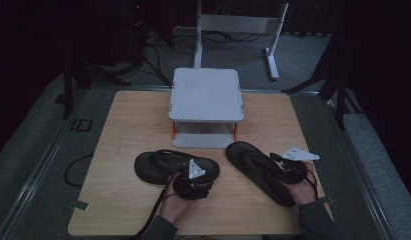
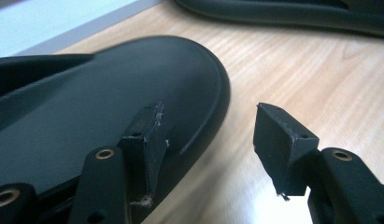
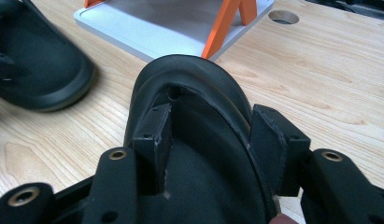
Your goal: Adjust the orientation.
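Two black sandals are being gathered on the tabletop (image 1: pixel 123 200): the right sandal (image 1: pixel 260 170) is clamped by the right gripper (image 3: pixel 213 135), while the left sandal (image 1: pixel 163 167) is straddled, ungripped, by the half-open left gripper (image 2: pixel 210 140). Closing seems next, before the grey stand (image 1: pixel 207 95).

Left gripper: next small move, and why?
Probably close the left gripper on the left flip-flop's sole edge. Its jaws straddle that rim, one over the sole, one over the table, not yet pinching. The right gripper already clamps the right flip-flop.

No legible txt, labels or nos. anywhere on sandals, stand, table.
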Demonstrator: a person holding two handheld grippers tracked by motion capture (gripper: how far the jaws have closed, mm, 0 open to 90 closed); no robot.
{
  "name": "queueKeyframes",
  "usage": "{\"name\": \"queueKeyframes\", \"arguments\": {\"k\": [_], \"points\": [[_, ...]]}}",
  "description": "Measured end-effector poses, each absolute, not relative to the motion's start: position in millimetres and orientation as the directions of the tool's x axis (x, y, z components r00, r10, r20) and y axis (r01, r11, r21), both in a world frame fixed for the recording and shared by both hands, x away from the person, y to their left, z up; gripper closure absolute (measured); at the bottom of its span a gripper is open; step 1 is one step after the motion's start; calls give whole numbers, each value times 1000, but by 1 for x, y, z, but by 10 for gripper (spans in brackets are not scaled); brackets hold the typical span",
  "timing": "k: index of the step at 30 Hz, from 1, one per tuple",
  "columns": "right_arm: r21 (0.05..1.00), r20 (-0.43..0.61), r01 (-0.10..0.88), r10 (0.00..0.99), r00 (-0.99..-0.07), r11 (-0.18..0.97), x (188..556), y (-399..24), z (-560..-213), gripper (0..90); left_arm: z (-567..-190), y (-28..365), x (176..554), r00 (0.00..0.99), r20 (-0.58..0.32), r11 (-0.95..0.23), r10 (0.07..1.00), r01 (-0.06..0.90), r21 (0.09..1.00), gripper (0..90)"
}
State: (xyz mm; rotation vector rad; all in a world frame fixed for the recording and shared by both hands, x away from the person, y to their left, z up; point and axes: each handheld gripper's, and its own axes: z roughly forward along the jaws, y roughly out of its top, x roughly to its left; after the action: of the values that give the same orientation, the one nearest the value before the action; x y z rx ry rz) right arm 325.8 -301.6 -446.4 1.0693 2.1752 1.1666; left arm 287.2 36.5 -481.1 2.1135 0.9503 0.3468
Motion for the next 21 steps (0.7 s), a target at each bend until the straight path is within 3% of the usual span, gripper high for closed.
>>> {"name": "queueKeyframes", "arguments": {"k": [8,15,19,21], "points": [[841,-21,422,801,-599,338,326,-303,-447,483,-480,73,253,672,-52,-428,739,527,734,450],[841,-22,420,798,-602,340,326,-301,-446,481,-480,116,227,600,-35,-388,799,559,733,454],[841,-25,417,795,-606,344,326,-300,-446,479,-476,136,222,556,-52,-321,829,550,771,441],[843,-24,416,796,-605,342,326,-299,-446,478,-471,142,223,522,-20,-302,853,523,797,372]]}}
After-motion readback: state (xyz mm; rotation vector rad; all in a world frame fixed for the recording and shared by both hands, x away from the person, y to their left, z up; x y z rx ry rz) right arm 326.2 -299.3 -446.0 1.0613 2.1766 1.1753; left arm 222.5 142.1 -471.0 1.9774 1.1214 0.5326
